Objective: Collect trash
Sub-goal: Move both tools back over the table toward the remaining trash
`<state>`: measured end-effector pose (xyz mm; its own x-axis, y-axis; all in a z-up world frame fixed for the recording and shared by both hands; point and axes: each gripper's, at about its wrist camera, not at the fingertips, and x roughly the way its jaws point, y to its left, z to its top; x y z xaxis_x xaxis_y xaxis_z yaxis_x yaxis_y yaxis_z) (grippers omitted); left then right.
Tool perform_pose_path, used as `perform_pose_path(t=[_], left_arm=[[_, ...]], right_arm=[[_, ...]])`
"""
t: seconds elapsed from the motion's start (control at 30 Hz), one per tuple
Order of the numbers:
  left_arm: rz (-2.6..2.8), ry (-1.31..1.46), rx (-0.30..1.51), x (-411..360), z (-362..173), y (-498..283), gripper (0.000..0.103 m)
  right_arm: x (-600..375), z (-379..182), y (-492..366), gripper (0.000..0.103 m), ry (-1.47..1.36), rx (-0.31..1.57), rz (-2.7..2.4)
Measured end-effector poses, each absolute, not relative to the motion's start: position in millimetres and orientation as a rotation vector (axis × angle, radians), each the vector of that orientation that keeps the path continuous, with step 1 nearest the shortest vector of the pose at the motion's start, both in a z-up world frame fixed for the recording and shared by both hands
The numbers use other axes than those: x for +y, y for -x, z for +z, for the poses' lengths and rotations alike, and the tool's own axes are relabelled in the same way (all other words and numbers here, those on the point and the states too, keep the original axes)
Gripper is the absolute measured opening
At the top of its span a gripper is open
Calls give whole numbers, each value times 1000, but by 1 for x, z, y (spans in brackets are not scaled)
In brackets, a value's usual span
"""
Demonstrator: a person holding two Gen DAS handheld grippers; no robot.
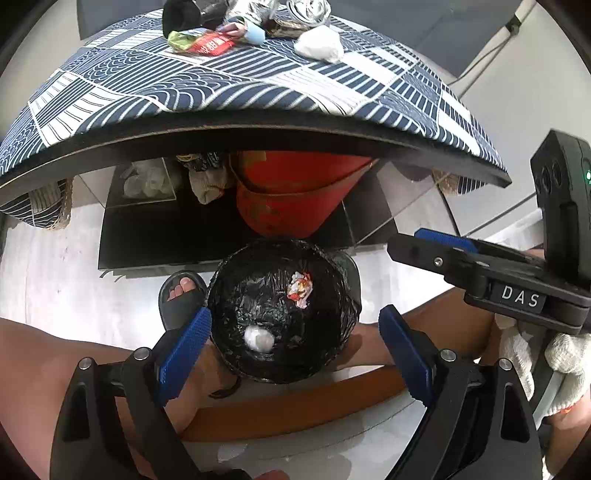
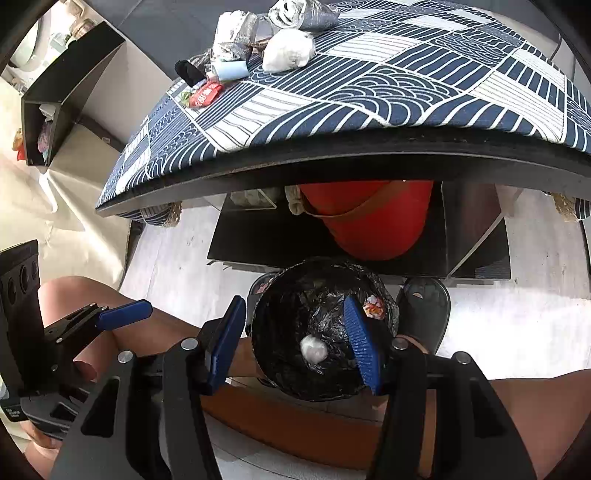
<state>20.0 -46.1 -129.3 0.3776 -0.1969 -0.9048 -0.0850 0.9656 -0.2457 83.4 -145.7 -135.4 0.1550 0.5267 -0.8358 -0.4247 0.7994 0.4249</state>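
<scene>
A black-lined trash bin (image 1: 240, 280) (image 2: 280, 380) stands on the floor between the person's feet. Inside lie a white paper ball (image 1: 258, 339) (image 2: 313, 350) and a red-and-white wrapper (image 1: 300, 288) (image 2: 373, 305). My left gripper (image 1: 294, 338) hangs open and empty over the bin. My right gripper (image 2: 295, 332) is also open and empty above the bin; it shows at the right of the left wrist view (image 1: 443, 242). On the patterned table (image 1: 236, 85) (image 2: 369, 92) lie a white wad (image 1: 319, 45) (image 2: 289, 50), a red packet (image 1: 210, 42) (image 2: 205, 95), foil wads (image 2: 234, 35) and a pale blue piece (image 2: 232, 69).
A red bucket (image 1: 295, 199) (image 2: 376, 225) sits on a black shelf under the table. The table's dark front edge (image 1: 258, 133) overhangs the bin. Sandalled feet (image 1: 183, 295) (image 2: 424, 314) flank the bin. A black box shelf (image 2: 55, 99) stands at far left.
</scene>
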Motion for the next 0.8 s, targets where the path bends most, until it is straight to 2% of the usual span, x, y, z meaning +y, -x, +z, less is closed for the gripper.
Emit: perform_pose_path(t=[0.47,0.7,0.8], left_arm=[[-46,271,1060,-25,-96,-34,89],[-32,302,1023,-4,-82,-55,89],[-20,285,997,3,-72,-67,89]], right_arm=[[-157,-104,-97,56,-133,1105,713],[-158,-72,-118,73,-128,953,748],[-157,-61,-134,73,-127,907,748]])
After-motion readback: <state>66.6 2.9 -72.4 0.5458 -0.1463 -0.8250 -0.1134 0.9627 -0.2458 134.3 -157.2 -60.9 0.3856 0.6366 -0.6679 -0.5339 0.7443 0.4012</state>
